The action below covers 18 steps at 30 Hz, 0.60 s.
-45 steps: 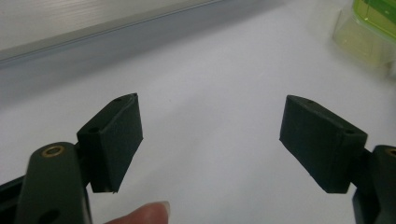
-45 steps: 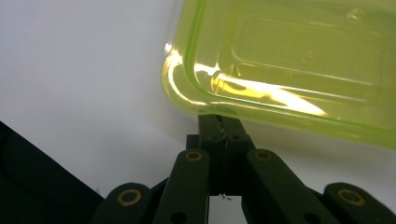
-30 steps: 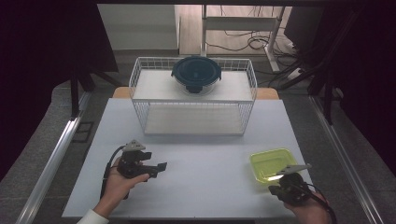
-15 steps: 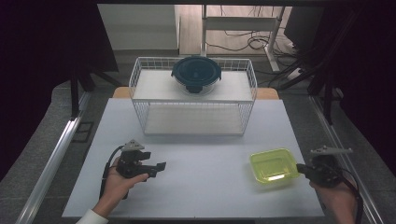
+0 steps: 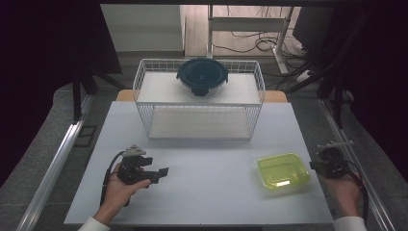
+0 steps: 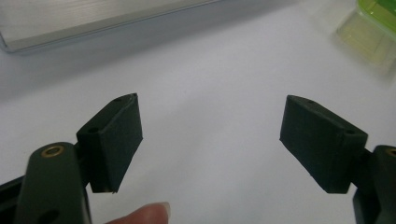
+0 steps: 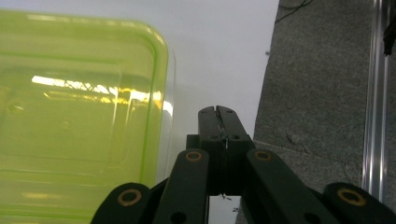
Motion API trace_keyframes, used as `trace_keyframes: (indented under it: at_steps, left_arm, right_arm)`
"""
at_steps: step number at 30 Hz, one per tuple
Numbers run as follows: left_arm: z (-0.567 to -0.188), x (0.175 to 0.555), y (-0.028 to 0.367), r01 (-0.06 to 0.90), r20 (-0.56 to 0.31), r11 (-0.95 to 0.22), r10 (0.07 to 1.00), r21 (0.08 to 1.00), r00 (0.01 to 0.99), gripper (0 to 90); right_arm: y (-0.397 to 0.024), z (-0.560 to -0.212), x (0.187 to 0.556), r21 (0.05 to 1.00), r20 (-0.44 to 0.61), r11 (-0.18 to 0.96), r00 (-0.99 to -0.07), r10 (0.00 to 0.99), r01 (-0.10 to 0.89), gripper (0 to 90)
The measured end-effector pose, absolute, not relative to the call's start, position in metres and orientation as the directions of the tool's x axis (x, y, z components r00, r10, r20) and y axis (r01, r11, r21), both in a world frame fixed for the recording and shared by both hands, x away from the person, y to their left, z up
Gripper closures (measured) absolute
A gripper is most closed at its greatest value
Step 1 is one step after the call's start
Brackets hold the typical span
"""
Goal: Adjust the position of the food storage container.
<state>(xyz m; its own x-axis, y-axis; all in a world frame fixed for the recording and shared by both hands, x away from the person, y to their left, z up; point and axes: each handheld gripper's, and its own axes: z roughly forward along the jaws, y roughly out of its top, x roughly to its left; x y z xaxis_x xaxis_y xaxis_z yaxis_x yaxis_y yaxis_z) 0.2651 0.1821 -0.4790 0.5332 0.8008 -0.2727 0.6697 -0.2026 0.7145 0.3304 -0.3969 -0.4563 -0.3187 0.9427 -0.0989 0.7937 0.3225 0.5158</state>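
Observation:
My left gripper (image 5: 161, 173) rests low over the white table (image 5: 216, 149) at the front left, held in a hand. Its jaws stand wide open in the left gripper view (image 6: 210, 135), with nothing but bare table between the pads (image 6: 116, 140). A yellow-green see-through container (image 5: 283, 172) sits at the front right of the table. My right gripper (image 5: 315, 165) hangs at the table's right edge, just right of that container and apart from it. In the right gripper view its jaws (image 7: 218, 113) are shut on nothing, with the container (image 7: 79, 116) close on the left.
A white wire basket (image 5: 199, 122) stands at the back middle of the table, with a dark blue bowl (image 5: 202, 76) upside down on its top. Grey floor (image 7: 317, 84) and a metal rail (image 5: 53, 163) flank the table.
My right gripper has moved to the right, from the container's front edge out to the table's right edge. The left gripper has kept still.

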Motion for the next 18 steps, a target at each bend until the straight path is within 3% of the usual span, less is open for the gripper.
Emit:
trace_keyframes:
  at_steps: [18]
  left_arm:
    - [-0.481,0.264,0.179,0.672,-0.264,-0.225,0.797,0.706,0.544,20.1]
  right_arm:
    - [-0.377,-0.468,0.324,0.45,-0.082,0.374,-0.38,0.921,0.811,88.4]
